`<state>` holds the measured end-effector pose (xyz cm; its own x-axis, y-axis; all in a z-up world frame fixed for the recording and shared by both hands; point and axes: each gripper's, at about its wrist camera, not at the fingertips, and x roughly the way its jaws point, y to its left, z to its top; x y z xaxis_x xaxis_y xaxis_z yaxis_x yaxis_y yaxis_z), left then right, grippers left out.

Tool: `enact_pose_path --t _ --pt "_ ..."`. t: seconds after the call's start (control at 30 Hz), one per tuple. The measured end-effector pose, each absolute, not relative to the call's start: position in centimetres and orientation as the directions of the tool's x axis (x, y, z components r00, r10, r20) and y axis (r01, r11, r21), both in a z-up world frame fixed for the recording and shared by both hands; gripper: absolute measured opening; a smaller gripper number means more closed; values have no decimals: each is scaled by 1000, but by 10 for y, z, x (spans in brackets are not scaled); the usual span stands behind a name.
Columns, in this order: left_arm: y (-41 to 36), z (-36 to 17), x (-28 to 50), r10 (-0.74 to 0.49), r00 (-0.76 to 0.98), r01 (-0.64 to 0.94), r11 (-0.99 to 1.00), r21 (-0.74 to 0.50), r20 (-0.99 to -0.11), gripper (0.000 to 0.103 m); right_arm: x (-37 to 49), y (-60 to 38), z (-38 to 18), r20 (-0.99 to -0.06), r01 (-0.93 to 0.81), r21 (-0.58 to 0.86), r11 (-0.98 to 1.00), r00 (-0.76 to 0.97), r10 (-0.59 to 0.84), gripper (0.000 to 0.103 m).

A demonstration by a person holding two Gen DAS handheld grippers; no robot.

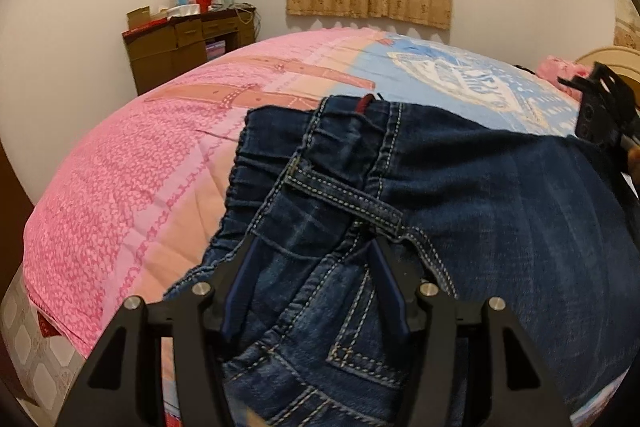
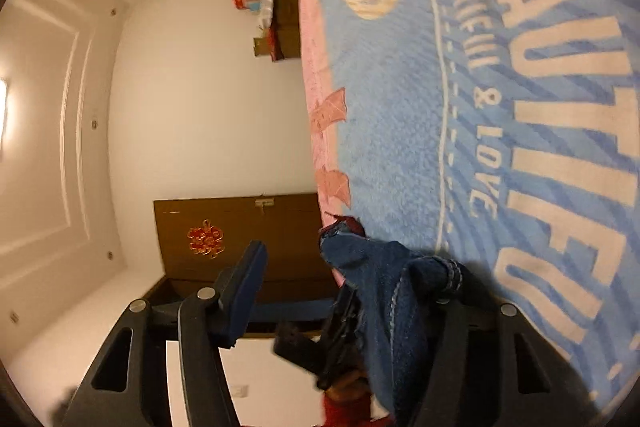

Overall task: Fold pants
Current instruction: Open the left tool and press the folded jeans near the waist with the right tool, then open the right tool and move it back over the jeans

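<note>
Lying across the pink and blue blanket [image 1: 132, 187] on the bed: dark denim pants [image 1: 460, 195], elastic waistband toward the far edge. Hovering low over the waistband, left gripper [image 1: 312, 247], fingers spread wide, denim showing between them (no clear pinch). Tilting sideways at the blanket's edge, right gripper [image 2: 348, 267], wide apart, with a fold of the pants [image 2: 384, 283] draping between its fingers. Standing behind, by the wall: a brown desk [image 1: 180, 51].
</note>
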<state>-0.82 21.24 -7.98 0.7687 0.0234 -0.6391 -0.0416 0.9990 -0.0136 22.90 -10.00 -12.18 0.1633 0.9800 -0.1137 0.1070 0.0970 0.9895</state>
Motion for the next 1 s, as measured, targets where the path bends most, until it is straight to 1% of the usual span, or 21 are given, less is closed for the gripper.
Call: enact_pose_path --t 0.03,0.1,0.17,0.2,0.27,0.37,0.43,0.5,0.57,0.6,0.63,0.67,0.7,0.73,0.77,0.8,0.83,0.9,0.93,0.97,1.0 --pt "214 -79 -9 19 765 -35 999 -13 -643 59 232 -96 -120 -131 106 987 117 138 982 57" --pt "216 -77 -10 9 760 -16 1000 -5 -650 58 236 -92 -108 -244 62 969 239 80 967 38" --pt "220 -75 -16 2 765 0 1000 3 -644 58 237 -93 -96 -319 10 948 319 58 946 33" --pt "221 -74 -18 0 767 5 1000 6 -642 58 234 -91 -85 -387 -47 919 390 62 920 27" --pt "222 -74 -22 -8 769 19 1000 10 -639 58 227 -84 -71 -464 -129 873 470 71 883 21" --pt "221 -74 -22 -4 769 16 1000 13 -639 58 216 -73 -52 -540 -207 809 551 108 834 21" --pt "221 -74 -22 -6 768 19 1000 14 -641 58 211 -76 -47 -544 -223 803 553 106 832 21" --pt "226 -72 -25 -26 771 22 1000 -15 -637 58 208 -79 -42 -544 -228 802 553 106 833 21" --pt "235 -68 -27 -40 775 3 998 -60 -631 59 199 -104 -36 -577 -244 766 594 146 804 23" --pt "238 -66 -27 -19 779 -21 998 -55 -626 58 195 -117 -28 -615 -245 719 650 211 760 23" --pt "242 -64 -28 12 782 -48 998 -40 -623 61 189 -132 -19 -663 -237 641 730 307 682 23" --pt "245 -62 -28 47 783 -75 997 -19 -620 62 181 -140 -9 -694 -227 561 796 395 602 25" --pt "246 -61 -27 58 785 -83 997 -11 -617 62 171 -143 -1 -682 -243 519 819 460 568 25" --pt "247 -58 -27 52 789 -78 997 -16 -612 62 159 -138 4 -646 -288 523 802 481 593 25" --pt "246 -54 -26 35 797 -66 997 -29 -603 62 153 -130 3 -640 -314 520 795 474 605 25" --pt "243 -50 -25 22 804 -55 998 -37 -594 64 143 -112 0 -669 -333 463 821 476 571 25" --pt "238 -45 -24 4 813 -36 998 -43 -582 68 136 -98 -3 -693 -345 401 849 492 527 25" --pt "220 -36 -20 -29 834 12 999 -35 -551 73 123 -66 -14 -722 -386 258 886 533 442 25" --pt "212 -34 -16 -39 837 29 999 -28 -546 77 119 -59 -21 -729 -392 235 889 534 428 25" --pt "207 -34 -12 -42 836 36 999 -22 -548 78 122 -48 -33 -747 -385 219 897 525 408 23" --pt "201 -37 -6 -42 830 39 999 -18 -556 78 125 -47 -42 -766 -362 206 909 518 380 23"
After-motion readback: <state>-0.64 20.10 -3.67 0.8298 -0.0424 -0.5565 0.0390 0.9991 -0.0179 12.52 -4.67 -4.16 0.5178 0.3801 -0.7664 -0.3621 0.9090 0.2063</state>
